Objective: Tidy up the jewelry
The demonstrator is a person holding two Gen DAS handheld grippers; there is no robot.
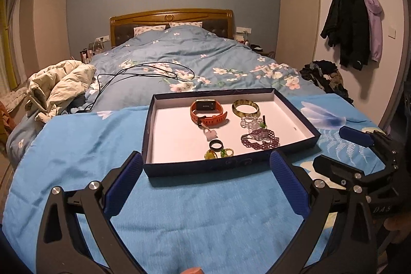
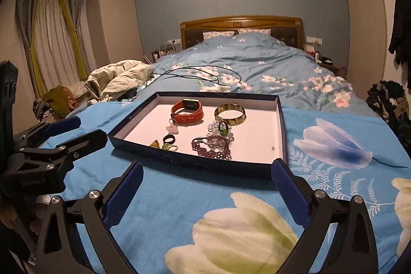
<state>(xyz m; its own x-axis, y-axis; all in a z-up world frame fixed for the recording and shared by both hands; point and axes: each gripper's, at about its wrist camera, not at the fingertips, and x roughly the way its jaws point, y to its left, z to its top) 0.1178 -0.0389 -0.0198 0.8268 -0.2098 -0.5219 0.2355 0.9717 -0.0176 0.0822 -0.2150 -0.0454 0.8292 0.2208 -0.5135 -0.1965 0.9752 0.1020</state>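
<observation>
A shallow dark blue box (image 1: 205, 167) (image 2: 200, 166) with a white floor lies on the blue blanket. In it are an orange watch (image 1: 208, 111) (image 2: 187, 111), a yellow-green bangle (image 1: 245, 107) (image 2: 230, 114), a purple bead bracelet (image 1: 260, 139) (image 2: 212, 147), clear beads (image 1: 248, 122), a black ring (image 1: 214, 144) (image 2: 170, 139), a pink charm (image 1: 211, 134) and small yellow-green pieces (image 1: 218, 153) (image 2: 164, 145). My left gripper (image 1: 206, 163) is open and empty just before the box's near wall. My right gripper (image 2: 206, 171) is open and empty at the box's near right.
The blue flowered blanket (image 2: 231, 222) covers the foot of a bed with a blue floral duvet (image 1: 192, 55). A black cable (image 1: 143, 71) lies on the duvet. A cream jacket (image 1: 59, 84) is heaped at left. Dark clothes (image 1: 323, 76) lie at right.
</observation>
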